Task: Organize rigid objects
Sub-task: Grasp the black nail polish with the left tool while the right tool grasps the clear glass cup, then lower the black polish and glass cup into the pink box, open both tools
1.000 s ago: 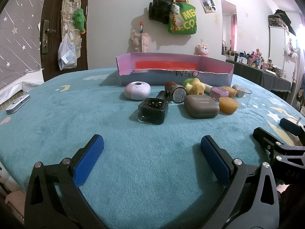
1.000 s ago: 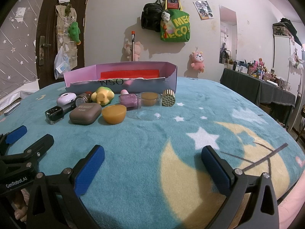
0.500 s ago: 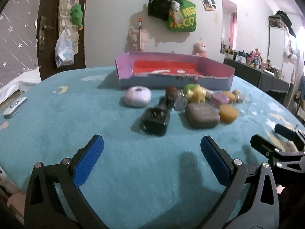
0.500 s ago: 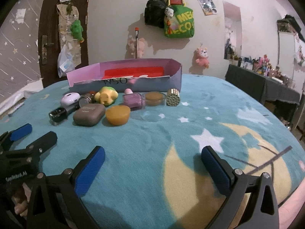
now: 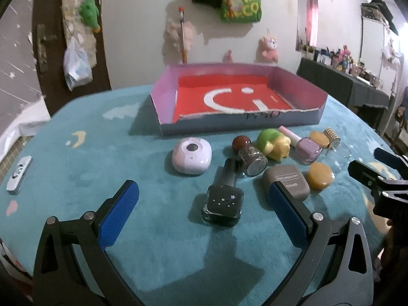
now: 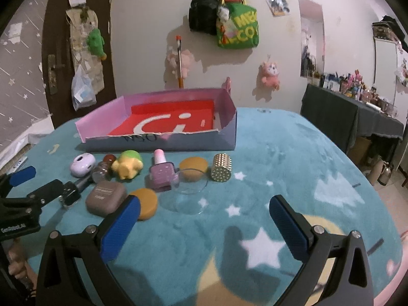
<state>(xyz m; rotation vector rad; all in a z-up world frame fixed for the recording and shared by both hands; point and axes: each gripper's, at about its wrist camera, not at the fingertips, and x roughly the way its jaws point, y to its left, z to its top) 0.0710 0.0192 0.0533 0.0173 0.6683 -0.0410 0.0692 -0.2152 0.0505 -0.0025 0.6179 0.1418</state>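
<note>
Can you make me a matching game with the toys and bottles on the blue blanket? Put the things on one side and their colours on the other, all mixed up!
Things:
1. nail polish bottle nearest the left gripper
2. round case
3. studded cylinder
4. box floor

Colours:
A. red with white shapes
B. gold
C. black with tiny stars
D. pale lilac

Pairs: 1-C, 2-D, 3-B, 4-A

Teal star-patterned blanket (image 6: 293,158); pink box (image 5: 163,97), red inside; perhaps black bottle (image 5: 223,204).
</note>
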